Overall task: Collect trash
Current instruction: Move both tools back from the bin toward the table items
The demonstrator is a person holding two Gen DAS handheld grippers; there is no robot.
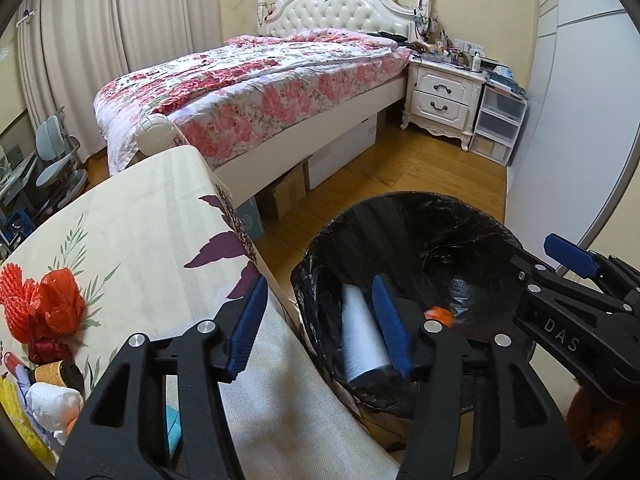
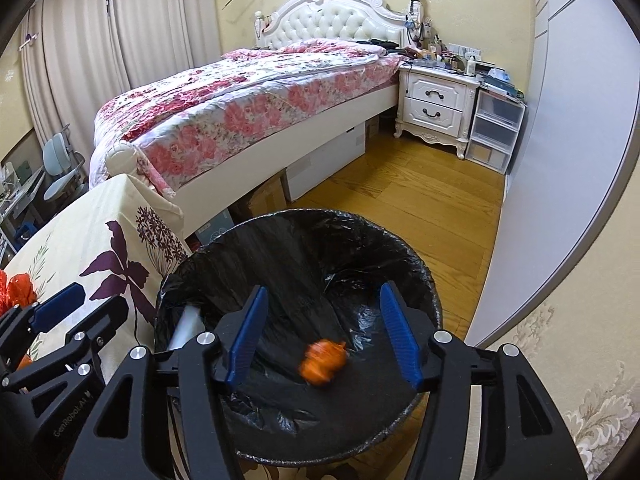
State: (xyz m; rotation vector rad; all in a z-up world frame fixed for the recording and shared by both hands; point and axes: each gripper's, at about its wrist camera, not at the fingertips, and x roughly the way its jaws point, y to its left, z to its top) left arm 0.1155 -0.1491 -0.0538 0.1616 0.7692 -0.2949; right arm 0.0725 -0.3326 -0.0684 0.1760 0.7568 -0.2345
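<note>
A bin lined with a black bag [image 1: 420, 236] [image 2: 304, 240] stands on the floor beside the table. My left gripper [image 1: 324, 324] is open over the bin's left rim; a white cup stack [image 1: 362, 336] lies just inside the bin, also in the right wrist view [image 2: 188, 322]. My right gripper [image 2: 324, 332] is open above the bin. A blurred orange piece of trash [image 2: 324, 362] is in the air below it inside the bin, also visible in the left wrist view [image 1: 438, 314]. More trash sits on the table: red netting and bag [image 1: 44, 300], a white wad [image 1: 54, 402].
The table has a cream floral cloth [image 1: 132, 232] left of the bin. A bed with a pink floral quilt [image 1: 256, 84] lies behind, boxes under it. A white nightstand [image 1: 440, 96] and plastic drawers [image 1: 498, 124] stand at the far right, by a grey wardrobe [image 1: 576, 128].
</note>
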